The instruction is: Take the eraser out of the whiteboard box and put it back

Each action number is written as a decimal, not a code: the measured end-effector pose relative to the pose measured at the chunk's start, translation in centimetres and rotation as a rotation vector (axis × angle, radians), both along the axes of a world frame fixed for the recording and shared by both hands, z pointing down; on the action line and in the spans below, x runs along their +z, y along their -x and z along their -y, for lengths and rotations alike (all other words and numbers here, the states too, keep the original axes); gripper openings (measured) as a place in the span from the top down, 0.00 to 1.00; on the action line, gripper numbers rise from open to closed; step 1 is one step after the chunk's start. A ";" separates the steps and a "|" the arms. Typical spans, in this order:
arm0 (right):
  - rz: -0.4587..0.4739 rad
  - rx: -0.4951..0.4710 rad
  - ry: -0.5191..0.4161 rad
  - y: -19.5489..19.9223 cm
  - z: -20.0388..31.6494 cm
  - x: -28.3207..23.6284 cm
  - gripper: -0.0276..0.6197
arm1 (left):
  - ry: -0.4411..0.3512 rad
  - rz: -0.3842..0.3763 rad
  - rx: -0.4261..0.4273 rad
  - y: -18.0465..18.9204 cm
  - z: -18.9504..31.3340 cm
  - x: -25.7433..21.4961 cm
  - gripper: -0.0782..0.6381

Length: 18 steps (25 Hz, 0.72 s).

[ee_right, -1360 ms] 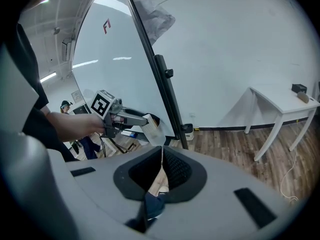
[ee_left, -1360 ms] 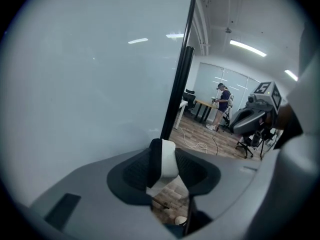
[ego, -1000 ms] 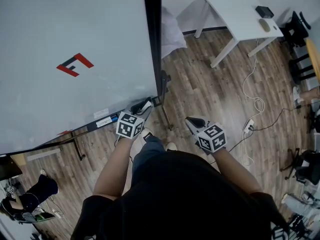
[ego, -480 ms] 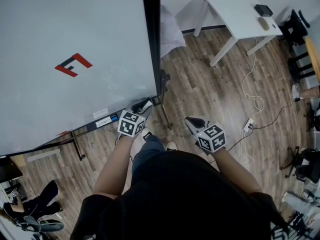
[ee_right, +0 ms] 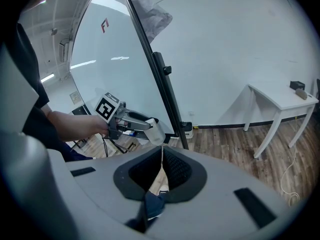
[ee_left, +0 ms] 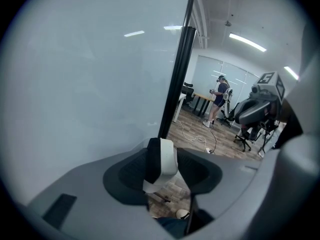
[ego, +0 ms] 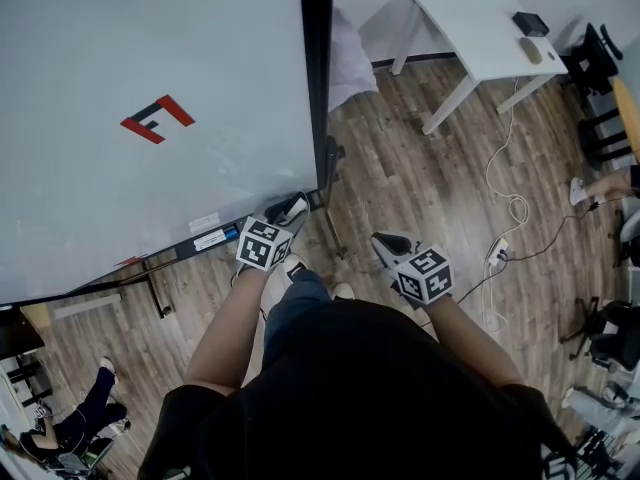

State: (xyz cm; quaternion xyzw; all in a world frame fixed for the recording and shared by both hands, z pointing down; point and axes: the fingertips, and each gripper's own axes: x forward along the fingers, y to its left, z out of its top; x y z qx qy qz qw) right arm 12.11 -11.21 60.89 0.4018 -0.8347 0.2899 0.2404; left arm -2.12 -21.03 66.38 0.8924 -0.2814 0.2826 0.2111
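Observation:
The whiteboard [ego: 150, 118] fills the left of the head view, with a dark tray [ego: 205, 240] along its lower edge. My left gripper [ego: 291, 209] points at the tray's right end by the black frame post [ego: 315, 78]. Its jaws are opening. The black-and-white eraser [ee_left: 161, 159] stands tilted between them and leans on the left pad. The right gripper view shows the eraser [ee_right: 154, 132] at that gripper's tip, just above the tray. My right gripper [ego: 385, 243] hangs over the wooden floor to the right, shut [ee_right: 161, 166] and empty.
A white table [ego: 480, 28] stands at the back right, with cables [ego: 510, 208] on the floor below it. Office chairs [ego: 610, 328] line the right edge. A person [ego: 80, 428] is at the lower left, another [ee_left: 220, 96] far off in the left gripper view.
Both grippers have kept their place. The person at the lower left has moved along the floor. The head view has shifted slightly.

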 end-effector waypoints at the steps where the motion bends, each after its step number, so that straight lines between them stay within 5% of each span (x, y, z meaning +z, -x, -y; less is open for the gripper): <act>1: -0.001 -0.001 -0.001 0.0 0.0 0.0 0.95 | -0.002 0.000 -0.001 0.1 0.0 -0.1 0.64; 18: 0.010 -0.032 -0.033 0.6 -1.0 -1.4 0.95 | -0.043 -0.005 -0.084 3.5 -2.2 -2.6 0.63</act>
